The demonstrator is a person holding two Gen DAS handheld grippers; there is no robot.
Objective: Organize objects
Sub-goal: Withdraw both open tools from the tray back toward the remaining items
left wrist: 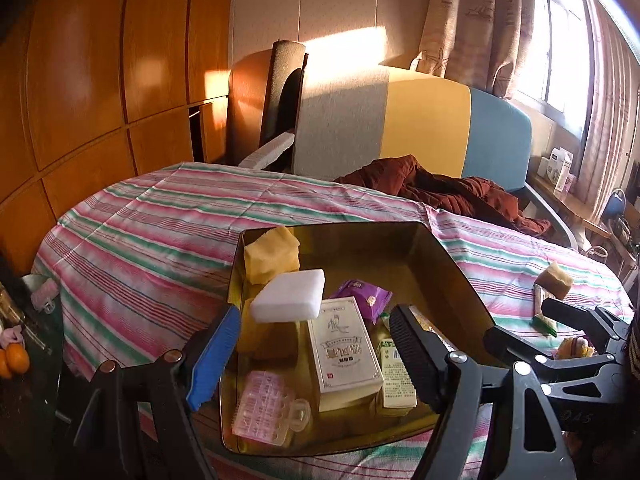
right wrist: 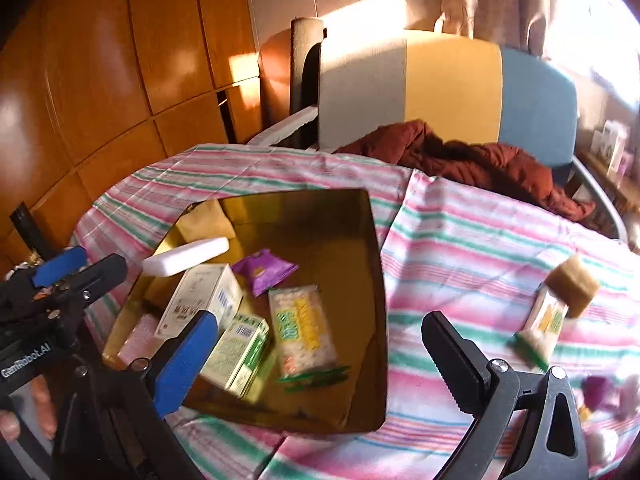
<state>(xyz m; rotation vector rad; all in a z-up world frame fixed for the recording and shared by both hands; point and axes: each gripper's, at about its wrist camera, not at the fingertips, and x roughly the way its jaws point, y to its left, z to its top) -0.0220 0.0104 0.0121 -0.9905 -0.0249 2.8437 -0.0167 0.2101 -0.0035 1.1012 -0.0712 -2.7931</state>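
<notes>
Gold-coloured and glossy, the tray (right wrist: 372,280) sits on the striped cloth of the counter (right wrist: 460,248), directly ahead of and partly beneath both grippers; it already holds a white foam block (left wrist: 288,296), a yellow sponge (left wrist: 272,258), a purple sachet (left wrist: 362,294), a white carton (left wrist: 344,354), a green-printed box (right wrist: 236,354), a cracker packet (right wrist: 300,330) and a clear pink blister case (left wrist: 266,408). Still loose on the cloth, well to the right of the right gripper (right wrist: 316,354), lie a brown sponge block (right wrist: 572,286) and, touching it, a second wrapped snack packet (right wrist: 542,326).

Right gripper: jaws spread wide with nothing pressed between them; the cracker packet lies in the tray below the gap, apparently let go. Left gripper (left wrist: 316,356): jaws likewise apart and empty, hanging over the white carton.

Judging by looks, the brown sponge will be very light and springy; a pinch across its short sides, near the middle, should hold it, and it tolerates a firm squeeze. The wrapped packet is light too, but its film looks slippery and the crackers inside are likely brittle; taking it across the narrow width at mid-length, with modest pressure, seems safest; the crimped green end could slip out.
</notes>
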